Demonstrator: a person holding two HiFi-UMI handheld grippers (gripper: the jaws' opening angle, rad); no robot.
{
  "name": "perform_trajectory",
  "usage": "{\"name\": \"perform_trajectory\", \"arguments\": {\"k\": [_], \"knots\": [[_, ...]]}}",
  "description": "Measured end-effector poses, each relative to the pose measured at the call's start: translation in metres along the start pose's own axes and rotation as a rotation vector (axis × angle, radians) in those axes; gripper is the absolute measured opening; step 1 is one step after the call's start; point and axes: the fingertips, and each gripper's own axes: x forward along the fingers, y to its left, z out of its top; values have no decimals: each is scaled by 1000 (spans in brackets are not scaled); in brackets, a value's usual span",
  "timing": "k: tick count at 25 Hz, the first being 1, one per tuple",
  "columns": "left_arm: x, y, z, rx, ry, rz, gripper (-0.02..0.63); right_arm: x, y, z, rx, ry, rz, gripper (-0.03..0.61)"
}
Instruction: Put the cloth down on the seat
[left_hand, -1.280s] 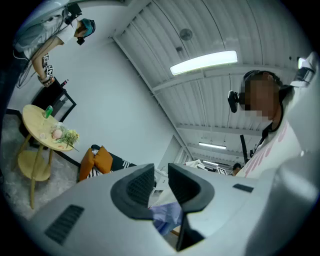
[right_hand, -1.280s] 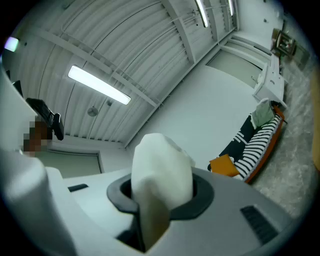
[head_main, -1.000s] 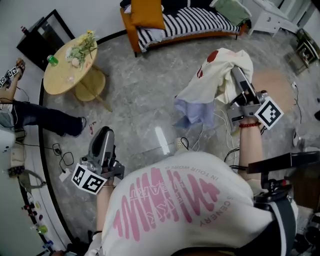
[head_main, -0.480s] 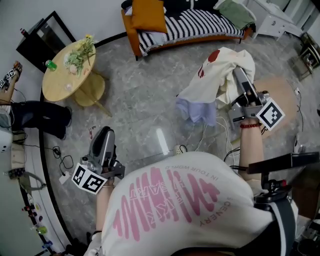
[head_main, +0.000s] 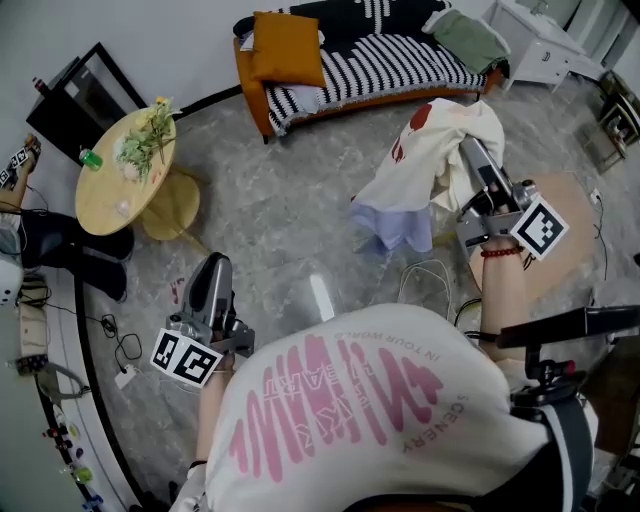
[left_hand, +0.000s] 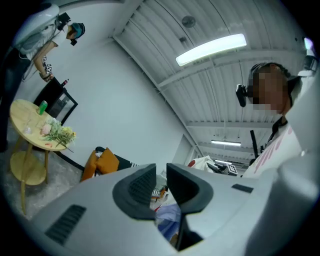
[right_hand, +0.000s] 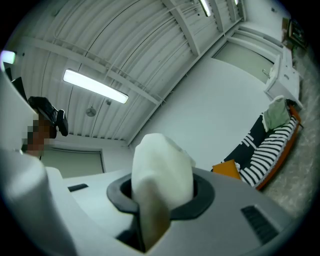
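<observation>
My right gripper is shut on a cream cloth with a red patch, held up over the floor. A pale blue cloth hangs under it. In the right gripper view the cream cloth fills the gap between the jaws of that gripper. The seat, an orange-framed sofa with a black-and-white striped cushion, stands at the far side, beyond the cloth and apart from it. My left gripper hangs low at the left, holding nothing. Its jaws stand almost together with a thin slit between them.
An orange pillow and a green cloth lie on the sofa. A round wooden table with flowers stands far left, by a black cabinet. Another person's legs show at the left edge. Cables lie on the floor.
The sofa has come further into the head view and the floor has slid toward me. The legs at the left have drawn back. The right gripper still holds the cloth the same way.
</observation>
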Motion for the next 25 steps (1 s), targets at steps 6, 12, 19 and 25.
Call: {"name": "perform_trajectory", "arguments": {"k": [6, 12, 19, 25], "knots": [[18, 17, -8, -50, 18, 14, 17, 7, -15, -1, 19, -10, -25, 101], [24, 13, 0, 1, 18, 10, 10, 3, -27, 1, 54, -54, -47, 101], [41, 12, 16, 14, -25, -52, 9, 5, -28, 1, 40, -43, -49, 101], [73, 25, 14, 63, -10, -94, 9, 0, -37, 0, 12, -67, -69, 101]]}}
